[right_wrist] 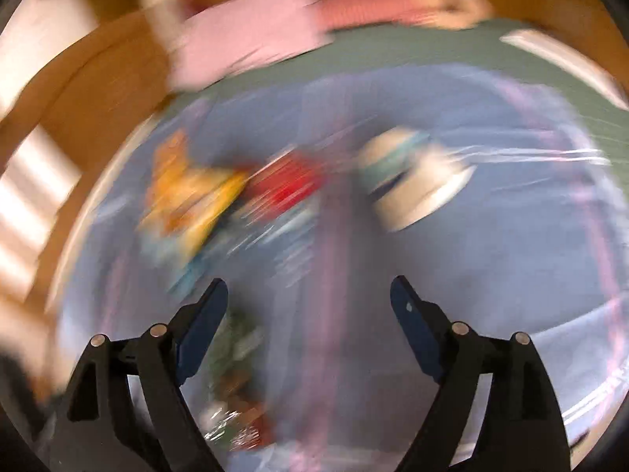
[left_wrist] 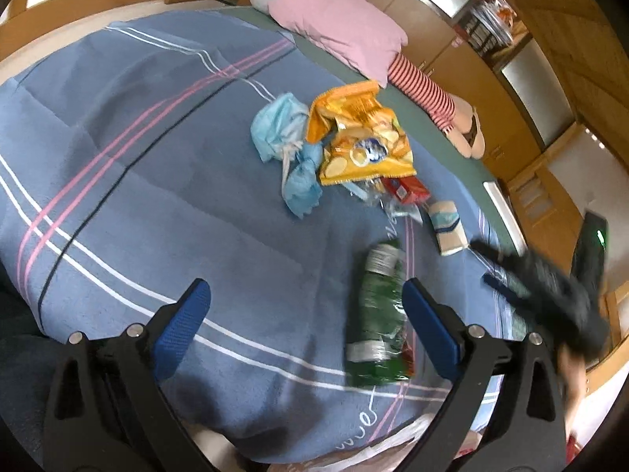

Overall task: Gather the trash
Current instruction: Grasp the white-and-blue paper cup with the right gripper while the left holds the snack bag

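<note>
Both grippers spread wide and empty: the left gripper (left_wrist: 304, 308) hovers above the blue bed cover (left_wrist: 137, 196), where a crumpled green wrapper (left_wrist: 379, 314) lies just inside its right finger. Light, crackly and slippery, it looks best pinched mid-body. The right gripper (right_wrist: 308, 310) points at blurred litter beyond.

Both wrist views look steeply down along their fingers at the blue bedspread (left_wrist: 157, 181), facing the pink pillow (left_wrist: 338, 27) beyond it. Both take in the yellow snack bag (left_wrist: 361, 137); the right view is motion-blurred.
</note>
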Demonstrator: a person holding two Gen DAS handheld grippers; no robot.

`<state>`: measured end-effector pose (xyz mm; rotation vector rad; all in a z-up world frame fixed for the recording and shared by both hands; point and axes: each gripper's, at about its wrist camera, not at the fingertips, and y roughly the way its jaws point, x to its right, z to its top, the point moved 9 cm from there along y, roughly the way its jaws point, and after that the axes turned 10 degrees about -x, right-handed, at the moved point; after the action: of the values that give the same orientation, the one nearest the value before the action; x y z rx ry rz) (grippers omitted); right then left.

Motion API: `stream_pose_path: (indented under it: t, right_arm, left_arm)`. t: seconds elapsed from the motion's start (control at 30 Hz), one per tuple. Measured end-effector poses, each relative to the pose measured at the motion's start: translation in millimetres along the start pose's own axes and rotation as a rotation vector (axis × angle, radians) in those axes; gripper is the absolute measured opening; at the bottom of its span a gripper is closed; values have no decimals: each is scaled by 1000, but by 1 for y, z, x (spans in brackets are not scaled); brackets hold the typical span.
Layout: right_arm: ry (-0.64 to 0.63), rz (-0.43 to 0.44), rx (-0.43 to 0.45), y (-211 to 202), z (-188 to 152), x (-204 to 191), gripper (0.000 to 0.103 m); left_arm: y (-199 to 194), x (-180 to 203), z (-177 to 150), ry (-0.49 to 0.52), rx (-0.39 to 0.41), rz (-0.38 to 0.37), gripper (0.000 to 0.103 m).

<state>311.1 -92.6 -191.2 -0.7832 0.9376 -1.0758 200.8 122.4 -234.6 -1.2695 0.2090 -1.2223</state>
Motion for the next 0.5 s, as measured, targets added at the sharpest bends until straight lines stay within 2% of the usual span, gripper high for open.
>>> stream_pose_path:
  t: [0.07, 0.13, 0.23, 0.33, 0.4, 0.43, 0.47, 0.5]
  right_arm:
    - [40, -110, 18, 12, 27, 19, 83]
    - [66, -187, -10, 34, 50, 38, 83]
    - [139, -225, -59, 63, 69, 62, 83]
    - [250, -182, -97, 92, 72, 82, 83]
    - [338, -60, -78, 99, 69, 85, 81]
    - [357, -12, -70, 97, 68, 81, 63]
    - [363, 40, -64, 98, 67, 77, 58]
    - [357, 53, -58, 99, 69, 72, 50]
  left_arm:
    - [1, 0, -2, 1, -10, -3, 97]
    - [-1, 1, -2, 6, -2, -1, 97]
    - [-5, 9, -1, 62, 33, 27, 97]
    - [-4, 21, -5, 141, 37, 59, 97]
    - [-3, 26, -6, 177, 38, 71, 97]
    - [-2, 28, -7, 191, 38, 81, 97]
    - [0, 29, -7, 197, 33, 88, 97]
    - [1, 28, -7, 197, 26, 92, 97]
